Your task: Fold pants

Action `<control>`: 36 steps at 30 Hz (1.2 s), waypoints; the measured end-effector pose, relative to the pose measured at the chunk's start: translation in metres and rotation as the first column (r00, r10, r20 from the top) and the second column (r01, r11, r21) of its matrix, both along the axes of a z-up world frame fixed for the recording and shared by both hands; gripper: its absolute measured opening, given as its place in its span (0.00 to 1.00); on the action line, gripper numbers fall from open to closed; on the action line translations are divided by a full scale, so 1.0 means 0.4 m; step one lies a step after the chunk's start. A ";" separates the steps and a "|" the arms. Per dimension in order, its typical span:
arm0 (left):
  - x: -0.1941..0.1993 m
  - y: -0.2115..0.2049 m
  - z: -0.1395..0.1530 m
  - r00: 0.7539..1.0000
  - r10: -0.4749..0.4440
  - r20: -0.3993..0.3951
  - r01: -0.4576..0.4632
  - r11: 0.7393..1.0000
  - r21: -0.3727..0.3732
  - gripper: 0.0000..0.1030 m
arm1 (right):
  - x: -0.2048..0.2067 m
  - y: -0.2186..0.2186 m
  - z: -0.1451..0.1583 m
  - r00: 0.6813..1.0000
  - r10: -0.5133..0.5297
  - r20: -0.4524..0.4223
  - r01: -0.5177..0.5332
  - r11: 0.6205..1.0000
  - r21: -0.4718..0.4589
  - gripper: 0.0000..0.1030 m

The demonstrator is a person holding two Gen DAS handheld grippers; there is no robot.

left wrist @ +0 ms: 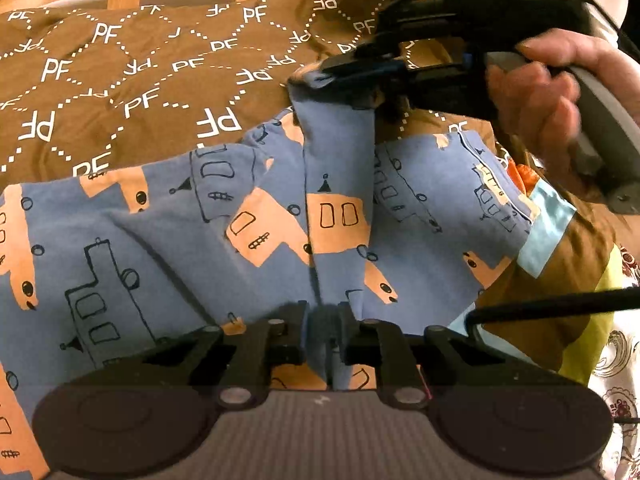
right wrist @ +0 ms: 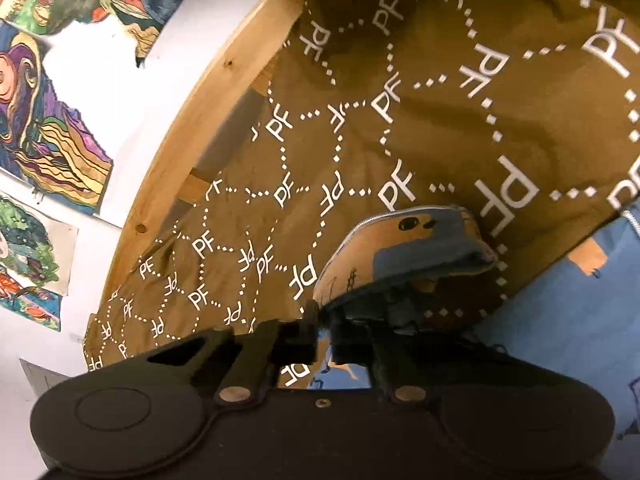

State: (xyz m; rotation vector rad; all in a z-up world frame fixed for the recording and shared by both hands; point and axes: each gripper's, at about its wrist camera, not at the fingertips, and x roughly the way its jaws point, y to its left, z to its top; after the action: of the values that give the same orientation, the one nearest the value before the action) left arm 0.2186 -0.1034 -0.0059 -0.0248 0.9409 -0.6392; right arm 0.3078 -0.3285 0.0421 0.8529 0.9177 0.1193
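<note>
Both grippers pinch the pants [left wrist: 168,232] on the bedspread [left wrist: 140,92]: left gripper [left wrist: 323,320] clamps a ridge of cloth, right gripper [left wrist: 340,76] lifts the far edge. Mid-fold, I'd say; next, carry both ends over together.

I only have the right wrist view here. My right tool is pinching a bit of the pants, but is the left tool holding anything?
Observer: Yes, the left tool is shut on a fold of the pants.
Operator: How does the cloth run between the two tools?
Observer: A raised ridge goes from the left tool up to the right tool.
Operator: And the rest?
Observer: It lies spread on the brown bedcover, with a light blue waistband at the right.
</note>
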 end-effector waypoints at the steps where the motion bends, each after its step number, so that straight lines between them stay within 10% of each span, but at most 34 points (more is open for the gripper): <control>1: 0.000 0.004 -0.001 1.000 0.000 0.000 0.000 1.000 -0.002 0.16 | -0.012 -0.003 0.011 1.000 0.014 0.015 -0.014 1.000 -0.006 0.04; 7: -0.017 -0.009 0.002 0.998 -0.034 0.054 0.032 0.998 0.045 0.24 | -0.115 -0.078 0.106 0.981 0.175 0.089 -0.168 0.983 -0.078 0.04; 12: -0.077 -0.084 0.009 0.956 -0.173 0.236 0.103 0.953 0.284 0.27 | -0.189 -0.175 0.178 0.949 0.306 0.083 -0.278 0.929 -0.243 0.04; 15: -0.102 -0.126 0.003 0.929 -0.251 0.271 0.135 0.914 0.384 0.12 | -0.215 -0.236 0.172 0.953 0.298 0.049 -0.275 0.924 -0.266 0.04; 24: -0.109 -0.147 0.014 0.928 -0.267 0.259 0.145 0.900 0.410 0.01 | -0.217 -0.256 0.146 0.943 0.329 0.053 -0.301 0.909 -0.288 0.04; 32: -0.173 -0.096 0.074 0.890 -0.296 0.348 0.167 0.919 0.357 0.01 | -0.246 -0.171 0.340 0.750 0.604 0.271 -0.420 0.751 -0.510 0.04; 36: -0.193 -0.113 0.046 0.858 -0.381 0.345 0.206 0.869 0.449 0.01 | -0.277 -0.211 0.282 0.755 0.643 0.129 -0.473 0.671 -0.571 0.04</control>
State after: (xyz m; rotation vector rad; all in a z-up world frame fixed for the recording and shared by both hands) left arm 0.1412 -0.1487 0.0126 0.6213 0.6339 -0.6934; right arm 0.1971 -0.4128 0.1549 0.0104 0.8190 0.5269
